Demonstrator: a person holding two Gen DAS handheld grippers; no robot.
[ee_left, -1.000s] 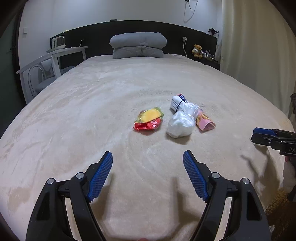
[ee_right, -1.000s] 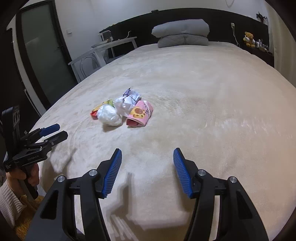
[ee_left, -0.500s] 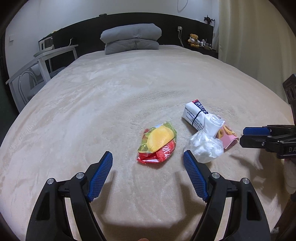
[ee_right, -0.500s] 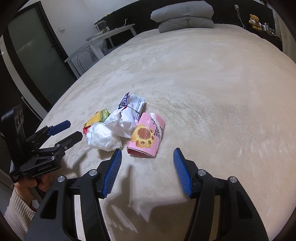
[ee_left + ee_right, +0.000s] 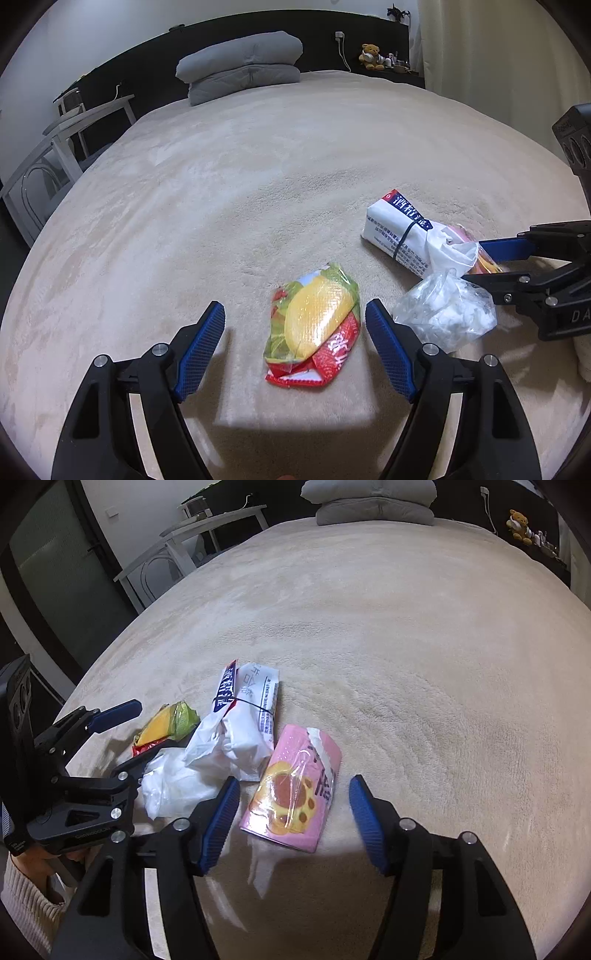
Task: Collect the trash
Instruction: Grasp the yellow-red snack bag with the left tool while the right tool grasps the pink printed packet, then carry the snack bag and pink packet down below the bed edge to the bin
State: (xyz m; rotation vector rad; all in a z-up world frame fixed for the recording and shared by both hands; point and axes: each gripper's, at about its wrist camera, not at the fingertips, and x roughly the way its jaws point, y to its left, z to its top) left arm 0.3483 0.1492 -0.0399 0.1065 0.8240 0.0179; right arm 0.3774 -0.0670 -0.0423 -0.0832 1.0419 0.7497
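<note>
On the beige plush bed [image 5: 258,177], both grippers framed wrappers with wide, empty fingers: left gripper [image 5: 295,325] around the yellow-red crinkled snack wrapper [image 5: 314,328], right gripper [image 5: 293,801], just opening, around the pink paw-print packet [image 5: 295,794] at twelve o'clock. Next, I judged, lowering and closing.

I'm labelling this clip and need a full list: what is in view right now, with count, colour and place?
Snack wrapper: one, yellow, green and red, on the bed between the left gripper's fingers.
Pink packet: one, pink with a paw print, between the right gripper's fingers.
White packet: one, white with blue print and a dark band, behind the others.
Crumpled plastic bag: one, clear white, between wrapper and pink packet.
Bed cover: one, beige.
Pillows: two, grey, stacked at the headboard.
Teddy bear: one, brown, bedside shelf.
Chair: one, white, beside the bed.
Left gripper: black, blue pads, open.
Right gripper: same, open, jaws just widened.
Sleeve: cream knit.
</note>
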